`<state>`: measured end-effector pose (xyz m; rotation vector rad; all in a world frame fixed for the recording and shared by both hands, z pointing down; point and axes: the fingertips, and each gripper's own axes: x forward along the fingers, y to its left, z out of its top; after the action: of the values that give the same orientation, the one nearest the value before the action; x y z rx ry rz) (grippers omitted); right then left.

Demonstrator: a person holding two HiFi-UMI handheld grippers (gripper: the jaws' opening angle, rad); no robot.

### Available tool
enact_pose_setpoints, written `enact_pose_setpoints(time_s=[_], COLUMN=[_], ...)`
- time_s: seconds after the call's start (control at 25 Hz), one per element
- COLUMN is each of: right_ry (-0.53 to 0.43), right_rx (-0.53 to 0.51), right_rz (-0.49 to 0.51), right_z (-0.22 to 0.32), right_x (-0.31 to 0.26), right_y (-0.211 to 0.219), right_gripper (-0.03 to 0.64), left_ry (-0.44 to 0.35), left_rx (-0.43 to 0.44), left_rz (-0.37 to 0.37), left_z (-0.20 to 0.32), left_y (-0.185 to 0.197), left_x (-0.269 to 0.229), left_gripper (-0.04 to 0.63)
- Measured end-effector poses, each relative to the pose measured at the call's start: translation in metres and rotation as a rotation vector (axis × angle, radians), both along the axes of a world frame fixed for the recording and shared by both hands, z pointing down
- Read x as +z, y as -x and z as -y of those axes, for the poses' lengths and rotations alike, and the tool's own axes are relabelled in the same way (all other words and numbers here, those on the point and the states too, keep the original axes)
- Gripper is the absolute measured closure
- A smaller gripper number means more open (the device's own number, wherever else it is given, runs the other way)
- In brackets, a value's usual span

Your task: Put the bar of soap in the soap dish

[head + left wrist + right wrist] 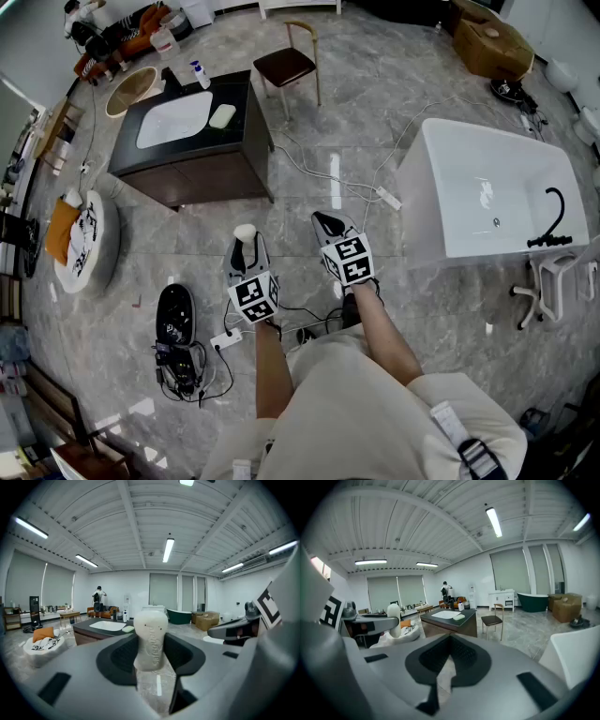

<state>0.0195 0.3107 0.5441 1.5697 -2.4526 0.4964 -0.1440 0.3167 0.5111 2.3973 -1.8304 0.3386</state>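
White and smooth, the bar of soap (150, 639) is already held in the left gripper (246, 240). Its jaws are closed on the lower part of the bar, one dark pad on each side, and the bar stands on its end with the rounded upper end rising above them, at the centre of the left gripper view. I judge it light and stiff, but slippery. A too hard squeeze could dent it, and a too weak one could let it slide out. The grip on the two opposite sides, low on the bar, seems a good place to hold it. The right gripper (328, 225) has its jaws closed together with nothing between them. The pale green soap dish (222, 115), as I read it, lies on the dark tabletop (239, 131) beside the white basin (175, 119), in the upper left of the head view, well apart from both grippers.
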Motion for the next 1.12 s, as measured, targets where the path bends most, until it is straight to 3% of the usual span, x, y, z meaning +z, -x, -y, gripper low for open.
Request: enact_pose_setpoints(time_s=[0.24,0.68,0.92,1.12], right_ry=[0.0,-0.016,0.034,0.074], right_rx=[-0.027,-0.199,-0.205,-0.198], right_rz=[0.056,0.136,0.111,0.023], right_z=[0.043,0.102,0.106,0.116], right_x=[-0.006,-0.012,0.007,0.024], right_y=[-0.023,-0.032,-0.059,-0.075], right_gripper=[0.614,0.612,0.612,0.612], left_ry=[-0.012,-0.07,-0.082,-0.074], left_rx=[-0.03,-0.159,-0.194,-0.184], left_rz=[0.021,0.006,-0.031,-0.047], left_z=[0.034,0.075,0.087,0.103], left_y=[-0.018,-0.034,-0.048,-0.057], left_x=[-0.009,-0.027,-0.028,-0.022], left_gripper=[0.414,0.416,0.416,0.416])
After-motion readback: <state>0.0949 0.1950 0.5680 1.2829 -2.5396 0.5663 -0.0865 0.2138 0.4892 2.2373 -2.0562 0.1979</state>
